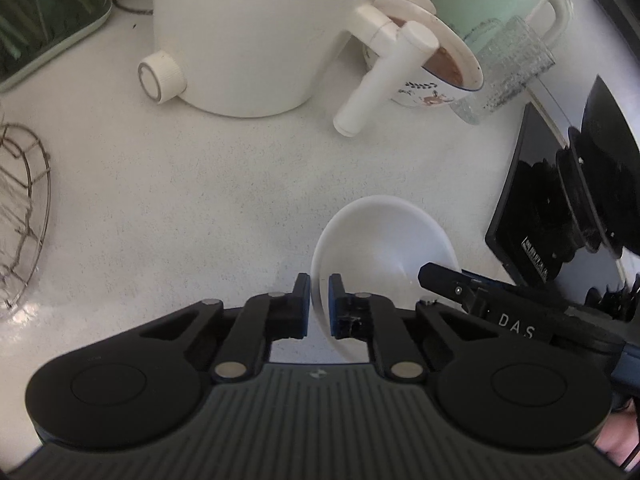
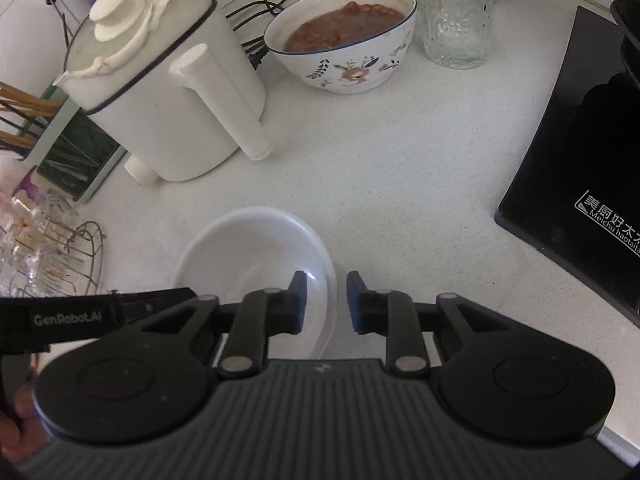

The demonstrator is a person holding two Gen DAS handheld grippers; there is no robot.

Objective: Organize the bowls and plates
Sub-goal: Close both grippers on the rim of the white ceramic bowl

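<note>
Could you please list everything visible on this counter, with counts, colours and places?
Empty bowl: one, white, near middle of counter.
Patterned bowl: one, white with brown food, at the back.
Kettle: one, white, back left.
Glass: one, clear, right of patterned bowl.
Wire rack: one, metal, left edge.
Black board: one, right side.
Counter: one, white speckled.
Left gripper: black, shut on empty bowl's rim.
Right gripper: black, straddling the opposite rim, pads not touching.
</note>
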